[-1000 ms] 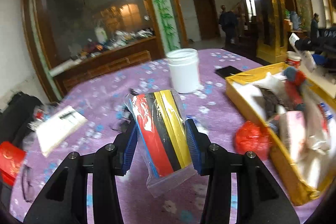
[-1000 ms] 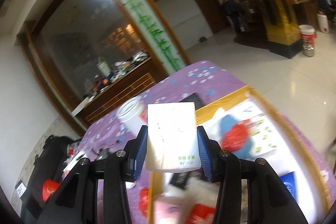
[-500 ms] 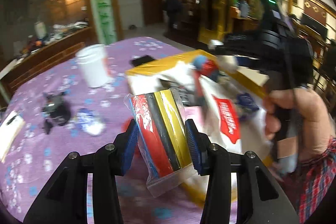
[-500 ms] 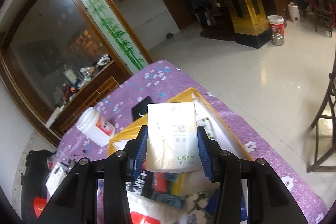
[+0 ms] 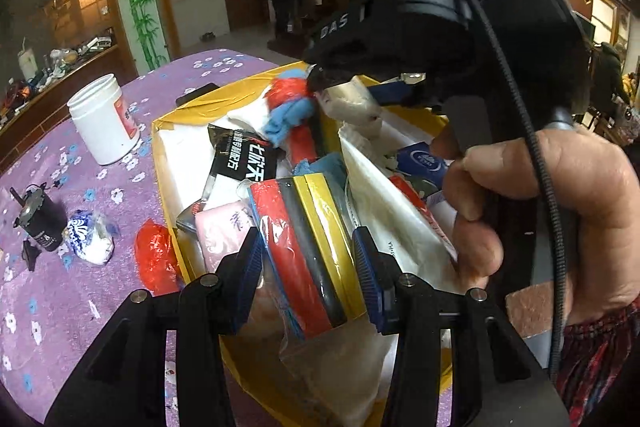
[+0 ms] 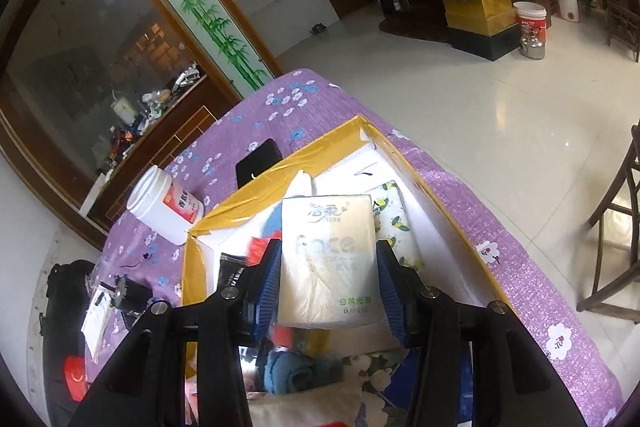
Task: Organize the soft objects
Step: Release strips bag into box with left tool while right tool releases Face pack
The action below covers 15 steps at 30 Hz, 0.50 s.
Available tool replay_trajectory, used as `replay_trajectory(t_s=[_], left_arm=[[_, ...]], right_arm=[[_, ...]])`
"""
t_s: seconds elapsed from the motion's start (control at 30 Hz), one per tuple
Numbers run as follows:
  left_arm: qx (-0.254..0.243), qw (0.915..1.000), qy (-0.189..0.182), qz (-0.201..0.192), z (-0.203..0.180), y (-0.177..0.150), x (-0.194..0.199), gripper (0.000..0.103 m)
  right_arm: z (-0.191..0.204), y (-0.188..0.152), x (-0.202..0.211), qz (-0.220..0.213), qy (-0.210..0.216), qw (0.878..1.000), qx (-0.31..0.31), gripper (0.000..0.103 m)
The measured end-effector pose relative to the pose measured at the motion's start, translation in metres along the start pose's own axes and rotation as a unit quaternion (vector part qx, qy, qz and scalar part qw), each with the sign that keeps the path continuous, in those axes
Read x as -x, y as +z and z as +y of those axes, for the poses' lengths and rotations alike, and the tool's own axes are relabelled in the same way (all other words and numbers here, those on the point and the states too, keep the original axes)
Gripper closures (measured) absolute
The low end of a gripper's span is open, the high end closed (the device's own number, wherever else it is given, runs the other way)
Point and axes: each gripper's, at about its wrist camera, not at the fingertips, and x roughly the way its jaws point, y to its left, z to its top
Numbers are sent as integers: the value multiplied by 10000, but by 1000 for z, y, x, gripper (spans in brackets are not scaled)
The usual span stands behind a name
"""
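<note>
Tools are both gripping soft packs above the yellow box (image 5: pixel 188 107). The left tool (image 5: pixel 308 259) is squeezing a clear-wrapped pack of red, black and yellow cloths (image 5: pixel 304 247) between its blue pads (image 5: pixel 250 267), holding it over the box's near end, just above a pink packet (image 5: pixel 220 231). The right tool (image 6: pixel 328 279) is clamping a pale tissue pack (image 6: pixel 326 259) between its own blue pads (image 6: pixel 390 291), hanging over the box's middle. In the left wrist view the person's right hand (image 5: pixel 552 211) is wrapping the black handle of that right tool, close beside the cloths. Inside the box, a black sachet (image 5: pixel 244 159), a rolled blue-and-red cloth (image 5: pixel 292 107) and a white plastic bag (image 5: pixel 384 211) are lying crowded together. On the purple flowered bench (image 5: pixel 60 287), a white jar (image 5: pixel 104 123), a small black motor (image 5: pixel 38 219), a blue-and-white bundle (image 5: pixel 88 235) and a red bag (image 5: pixel 156 259) are sitting outside the box.
</note>
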Motion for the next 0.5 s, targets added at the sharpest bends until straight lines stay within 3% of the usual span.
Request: replay_trajectory(t_s=[0.13, 0.2, 0.23, 0.5], left_arm=[[4, 9999, -124, -63, 0, 1, 6, 51], [49, 9998, -189, -94, 0, 1, 10, 47], [74, 9997, -213, -123, 1, 1, 12, 47], [144, 9996, -113, -237, 9, 8, 32, 47]], right_arm=[[7, -1, 0, 8, -46, 9999, 129, 52], [9, -1, 5, -116, -6, 9998, 150, 43], [9, 0, 9, -203, -37, 9997, 155, 39], [3, 5, 29, -645, 142, 9978, -44, 38]])
